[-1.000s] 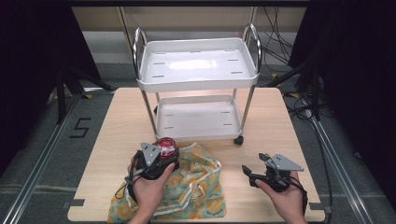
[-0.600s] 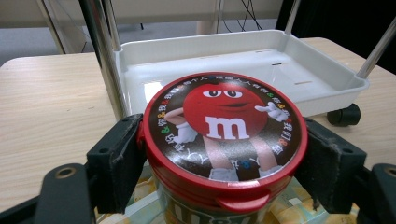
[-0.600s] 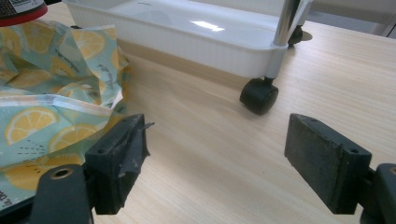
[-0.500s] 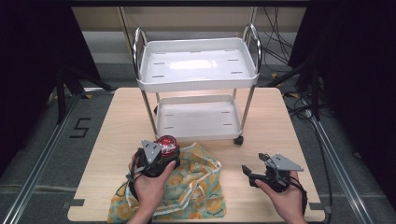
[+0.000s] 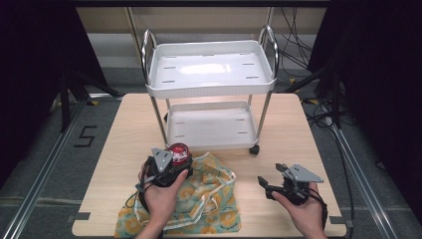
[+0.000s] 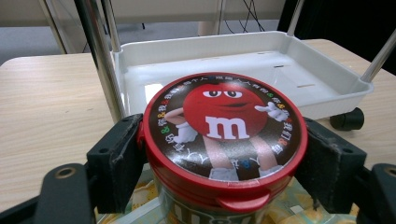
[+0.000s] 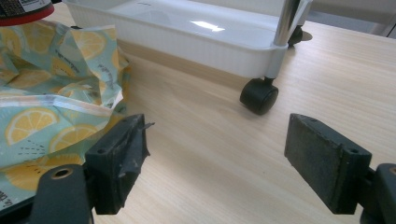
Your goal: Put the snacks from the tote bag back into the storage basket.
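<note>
Candy jar [image 6: 225, 140] — in left gripper [image 6: 224, 161]

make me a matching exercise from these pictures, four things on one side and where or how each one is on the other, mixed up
Things:
1. candy jar
2. lemon-print bag
3. right gripper
4. white cart

Places or states:
A. lies crumpled on the table near the person
B. stands on the far half of the table, both trays bare
C. clamped between the jaws of the left gripper
D. jaws apart, holding nothing, over bare wood

Pairs: 1-C, 2-A, 3-D, 4-B
</note>
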A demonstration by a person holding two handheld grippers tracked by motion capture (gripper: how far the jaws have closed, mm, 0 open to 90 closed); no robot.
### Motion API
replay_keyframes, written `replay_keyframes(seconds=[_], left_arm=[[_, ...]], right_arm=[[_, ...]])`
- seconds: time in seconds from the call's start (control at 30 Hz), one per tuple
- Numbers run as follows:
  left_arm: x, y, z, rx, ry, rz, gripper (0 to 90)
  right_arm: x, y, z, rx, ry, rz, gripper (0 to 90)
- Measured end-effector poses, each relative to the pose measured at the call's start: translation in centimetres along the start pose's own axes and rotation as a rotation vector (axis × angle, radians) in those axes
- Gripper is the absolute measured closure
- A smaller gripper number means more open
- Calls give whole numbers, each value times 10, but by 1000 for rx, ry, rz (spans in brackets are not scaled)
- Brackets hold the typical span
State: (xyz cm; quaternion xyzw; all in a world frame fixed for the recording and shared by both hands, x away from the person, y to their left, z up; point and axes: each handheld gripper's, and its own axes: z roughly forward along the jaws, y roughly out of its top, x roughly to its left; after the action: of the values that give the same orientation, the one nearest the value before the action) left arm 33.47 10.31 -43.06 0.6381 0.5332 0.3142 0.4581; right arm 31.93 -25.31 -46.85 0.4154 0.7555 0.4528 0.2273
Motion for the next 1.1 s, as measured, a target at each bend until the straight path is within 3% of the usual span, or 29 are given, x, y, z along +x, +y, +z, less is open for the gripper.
replay_keyframes(seconds=[0.27,0.3,0.57,1.1], left_arm=[[0,1,3,-9,-1,-4,225],[0,1,3,-9,-1,-4,225],[-1,3,2,-4,4,-3,225],[-1,6,6,-6,8,-9,225]], right_arm=[[0,0,0,-2,0,0,220],[1,0,0,-11,-1,18,220],[0,0,0,-2,-2,-4,220],[1,0,0,-7,-3,7,220]])
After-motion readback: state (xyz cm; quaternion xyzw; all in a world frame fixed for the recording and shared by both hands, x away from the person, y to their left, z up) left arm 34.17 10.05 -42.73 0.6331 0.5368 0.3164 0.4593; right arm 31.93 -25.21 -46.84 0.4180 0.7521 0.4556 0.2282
